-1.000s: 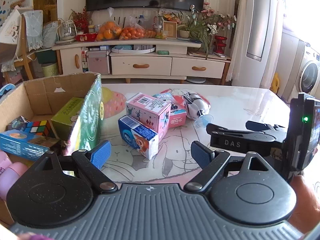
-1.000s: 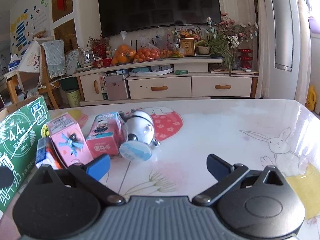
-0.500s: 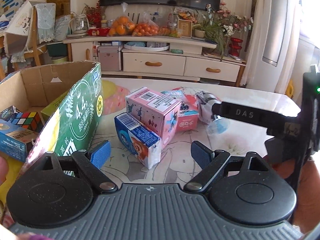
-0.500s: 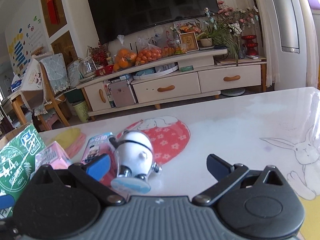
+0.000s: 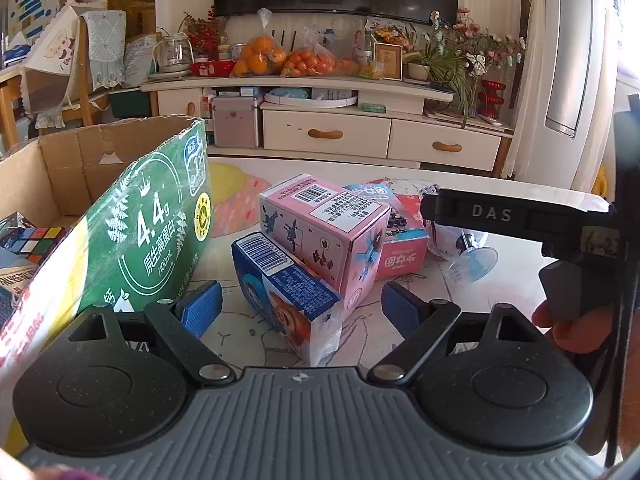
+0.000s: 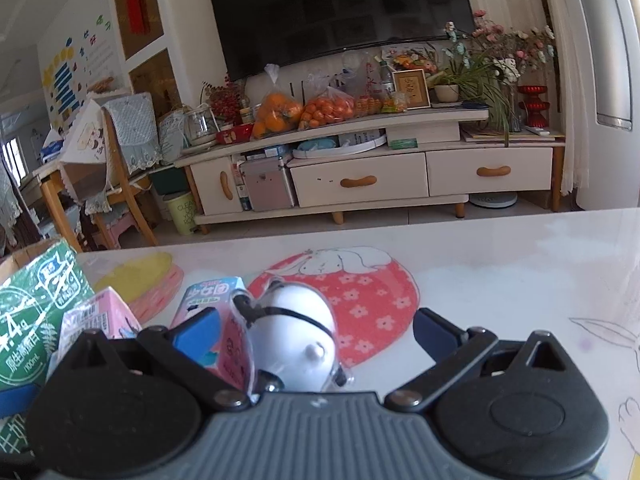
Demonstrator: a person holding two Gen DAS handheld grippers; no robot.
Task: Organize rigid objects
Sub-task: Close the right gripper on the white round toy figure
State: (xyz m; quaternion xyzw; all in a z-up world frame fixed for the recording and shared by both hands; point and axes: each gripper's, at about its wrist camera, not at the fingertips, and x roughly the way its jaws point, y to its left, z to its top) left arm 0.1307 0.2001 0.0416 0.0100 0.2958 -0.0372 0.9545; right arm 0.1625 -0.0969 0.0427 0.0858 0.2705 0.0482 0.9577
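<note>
Furthest left of the pink carton stands the cardboard box, raw brown corrugated inside, glossy green print outside; a puzzle cube with coloured squares lies in it, cut off by the frame edge and by the box wall. My left gripper hangs low over the table with its blue, fine-ribbed pads spread wide and nothing between them. Between those pads sits the blue carton, a glossy rectangular pack lying on its side, touching the pink carton just behind it, which is matte pink with a white barcode label on top. Right of the pink carton and partly hidden by it lies a red carton, its front face mostly covered. Further right, my right gripper is also spread wide and grips nothing; in the left wrist view only its black arm shows, crossing in front of the white toy. That toy is a smooth rounded white shape with black bands, apparently under clear plastic, lying on the table between my right pads; its near end is hidden below the gripper body, so I cannot tell its full shape.
</note>
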